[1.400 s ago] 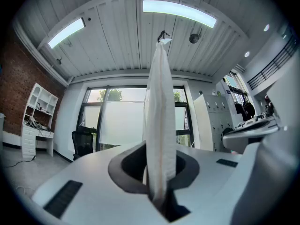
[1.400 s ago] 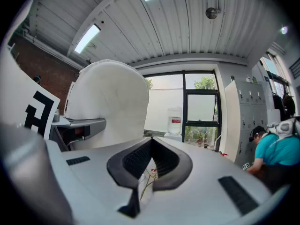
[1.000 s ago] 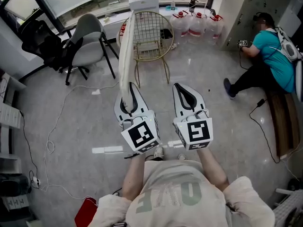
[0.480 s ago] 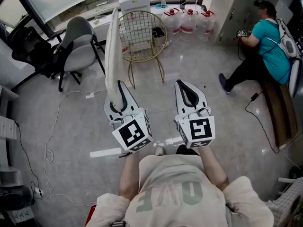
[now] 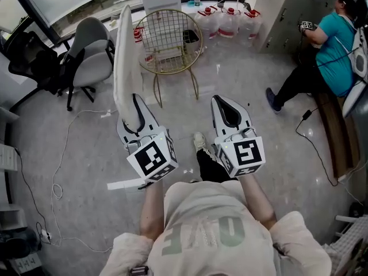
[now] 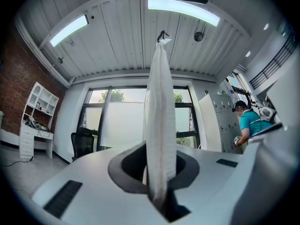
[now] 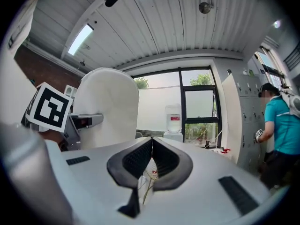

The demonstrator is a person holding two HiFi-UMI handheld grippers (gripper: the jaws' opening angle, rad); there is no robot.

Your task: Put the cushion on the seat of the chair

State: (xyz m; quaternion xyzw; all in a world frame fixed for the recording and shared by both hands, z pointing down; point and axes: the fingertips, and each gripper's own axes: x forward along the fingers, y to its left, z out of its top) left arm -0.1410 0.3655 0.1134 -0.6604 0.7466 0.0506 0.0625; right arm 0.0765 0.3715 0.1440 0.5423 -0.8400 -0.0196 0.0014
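The cushion point(image 5: 122, 56) stands in the left tongs point(image 5: 134, 100), chair point(image 5: 169, 39) beyond, apparently apart.

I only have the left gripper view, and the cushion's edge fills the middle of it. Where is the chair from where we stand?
Observer: The gold wire chair stands on the floor ahead, just right of the cushion that the left claw holds upright.
Operator: Is the other claw carrying anything?
Observer: No. The right claw is shut with nothing between its pads.
Operator: Any other seat I might mistake for it?
Observer: Yes, a grey chair stands to the left of the wire one.
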